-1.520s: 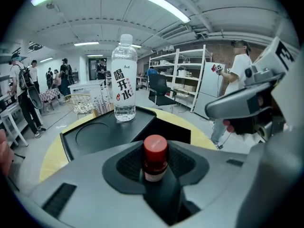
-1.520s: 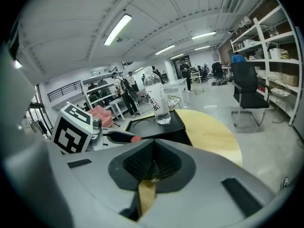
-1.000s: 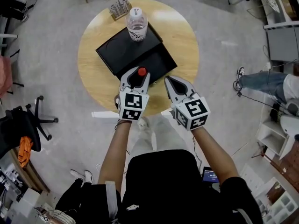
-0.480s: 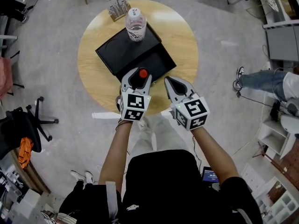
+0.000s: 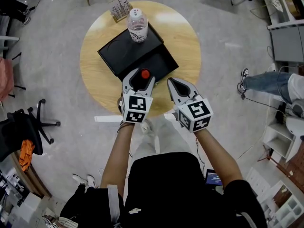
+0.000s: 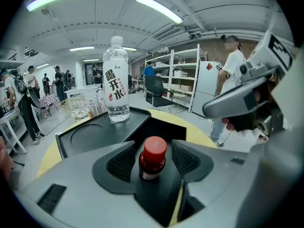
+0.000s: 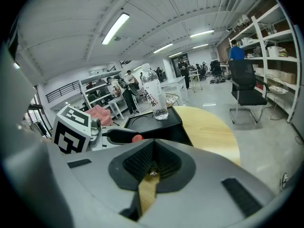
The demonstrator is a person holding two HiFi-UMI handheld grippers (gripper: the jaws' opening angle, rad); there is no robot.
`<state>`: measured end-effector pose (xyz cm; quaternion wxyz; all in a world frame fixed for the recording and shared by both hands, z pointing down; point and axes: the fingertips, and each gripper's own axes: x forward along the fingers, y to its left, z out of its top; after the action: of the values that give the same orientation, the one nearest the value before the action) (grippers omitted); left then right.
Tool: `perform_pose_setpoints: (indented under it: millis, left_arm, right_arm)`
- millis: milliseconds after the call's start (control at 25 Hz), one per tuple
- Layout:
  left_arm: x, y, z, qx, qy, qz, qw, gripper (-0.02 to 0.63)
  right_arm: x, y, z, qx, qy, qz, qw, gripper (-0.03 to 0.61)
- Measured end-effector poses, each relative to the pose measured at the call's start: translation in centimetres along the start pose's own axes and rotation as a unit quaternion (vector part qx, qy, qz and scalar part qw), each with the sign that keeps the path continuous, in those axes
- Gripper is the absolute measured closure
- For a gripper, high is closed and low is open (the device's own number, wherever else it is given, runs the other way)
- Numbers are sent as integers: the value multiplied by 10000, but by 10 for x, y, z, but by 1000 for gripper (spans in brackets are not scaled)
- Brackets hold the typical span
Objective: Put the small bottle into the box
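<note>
Just opened wider than a second ago: left gripper (image 5: 138, 79), pads now apart and off the small bottle (image 5: 144, 74), with a sliver of gap on each side. No other shift noted in hands, box or table. Small bottle upright between those pads, red cap on top, dark body below, over the open near compartment of the black box (image 5: 124, 55). Base out of sight, so contact with the box floor not confirmable. Right gripper (image 5: 172, 83) just beside the left, tips near the box's near corner, jaws together, nothing between. Large water bottle (image 5: 137, 25) upright on the box's far flat half, beside a round recess. Box on round wooden table (image 5: 186, 42); card rack (image 5: 121, 6) at the far rim.
</note>
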<state>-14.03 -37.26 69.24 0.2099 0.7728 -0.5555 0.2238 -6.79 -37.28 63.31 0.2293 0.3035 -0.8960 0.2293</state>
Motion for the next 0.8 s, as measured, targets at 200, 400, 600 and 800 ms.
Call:
perform_pose_setpoints:
  millis: [200, 400, 600, 800]
  left_arm:
    - [-6, -2, 4, 28, -79, 11, 10000, 383]
    - [-24, -4, 17, 38, -219, 91, 9997, 386]
    - [-56, -8, 34, 111, -335, 148, 9993, 452]
    - [-100, -21, 50, 124, -605, 216, 9979, 532]
  right_arm:
    - [-4, 2, 0, -19, -50, -4, 10000, 580]
    - [-15, 7, 8, -80, -162, -23, 9998, 578]
    - [-30, 19, 20, -166, -344, -35, 9993, 580]
    - [-55, 40, 30, -306, -543, -36, 9980, 578]
